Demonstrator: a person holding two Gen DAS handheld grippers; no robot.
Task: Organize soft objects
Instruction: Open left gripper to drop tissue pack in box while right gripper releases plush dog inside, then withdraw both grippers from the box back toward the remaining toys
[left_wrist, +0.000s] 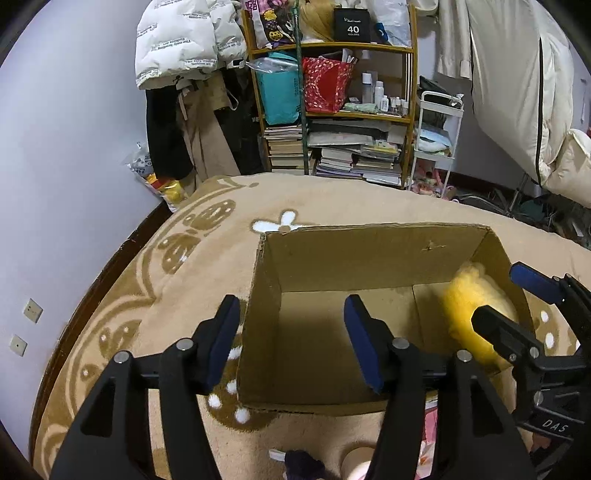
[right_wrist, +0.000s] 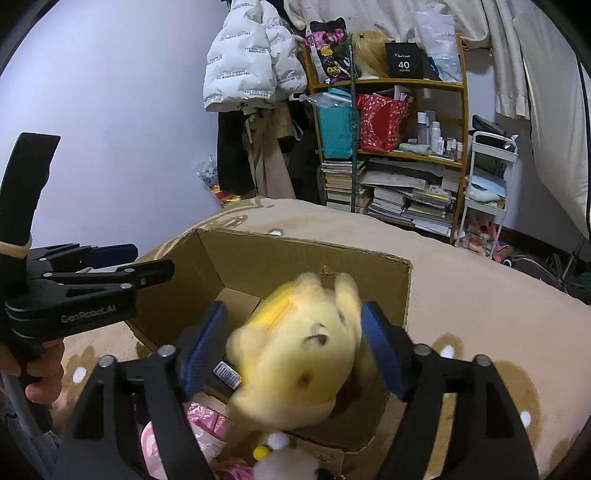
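Beige rug (left_wrist: 184, 280) under cardboard box (left_wrist: 369, 258)

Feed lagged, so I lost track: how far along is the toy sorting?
Done: little; besides the yellow plush, the box looks bare. In hand: that plush is blurred between the right gripper's open fingers, in the box. The left gripper is open, empty, astride the box's left wall. Left: a pink toy, a white toy and a dark toy outside the box.

Yellow plush toy (right_wrist: 295, 354), motion-blurred, is seen at the right end of the open cardboard box (right_wrist: 258, 254); box is set on tan carpet.
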